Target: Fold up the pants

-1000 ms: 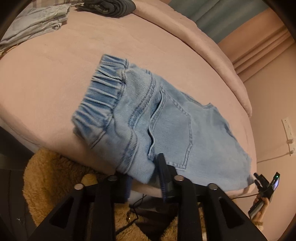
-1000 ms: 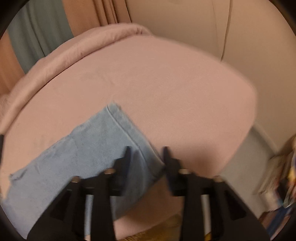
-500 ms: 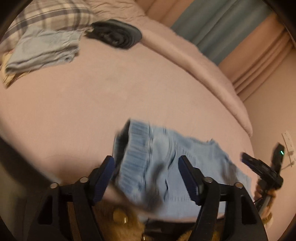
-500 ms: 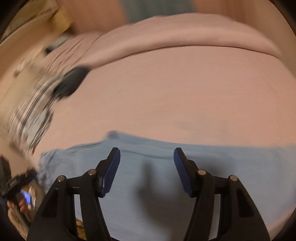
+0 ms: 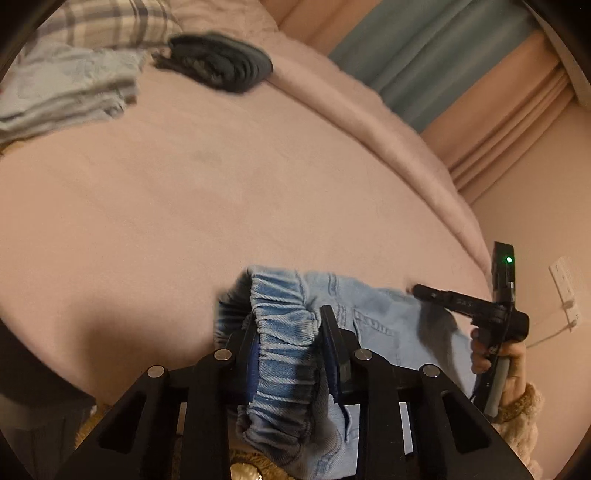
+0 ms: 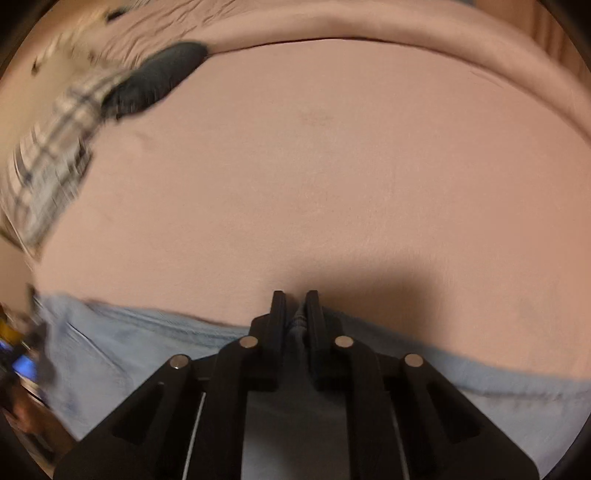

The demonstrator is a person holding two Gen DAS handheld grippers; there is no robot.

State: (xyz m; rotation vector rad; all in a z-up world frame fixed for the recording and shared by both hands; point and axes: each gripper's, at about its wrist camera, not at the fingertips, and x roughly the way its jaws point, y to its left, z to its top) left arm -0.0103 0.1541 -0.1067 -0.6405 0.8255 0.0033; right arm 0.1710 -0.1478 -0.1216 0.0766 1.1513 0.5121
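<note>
Light blue denim pants (image 5: 373, 314) lie folded at the near edge of a pink bed (image 5: 184, 203). My left gripper (image 5: 288, 314) has the gathered elastic waistband (image 5: 284, 332) between its jaws, which are closing, the pads pressing on it. In the right wrist view the pants (image 6: 147, 332) stretch across the bottom. There my right gripper (image 6: 295, 295) is shut on a pinch of the denim's far edge. In the left wrist view the right gripper (image 5: 436, 293) reaches in from the right over the pants, held by a hand in a fuzzy tan sleeve (image 5: 524, 406).
At the far left of the bed lie a folded light blue garment (image 5: 66, 88), a dark folded garment (image 5: 221, 62) and a plaid pillow (image 5: 110, 18). A rolled pink blanket (image 5: 369, 110) lines the far side. Curtains (image 5: 443, 55) and a wall socket (image 5: 565, 288) are beyond.
The left jaws went wide around the waistband, then closed on it. The right gripper swept along the pants' far edge, rolled, and closed from open onto the denim.
</note>
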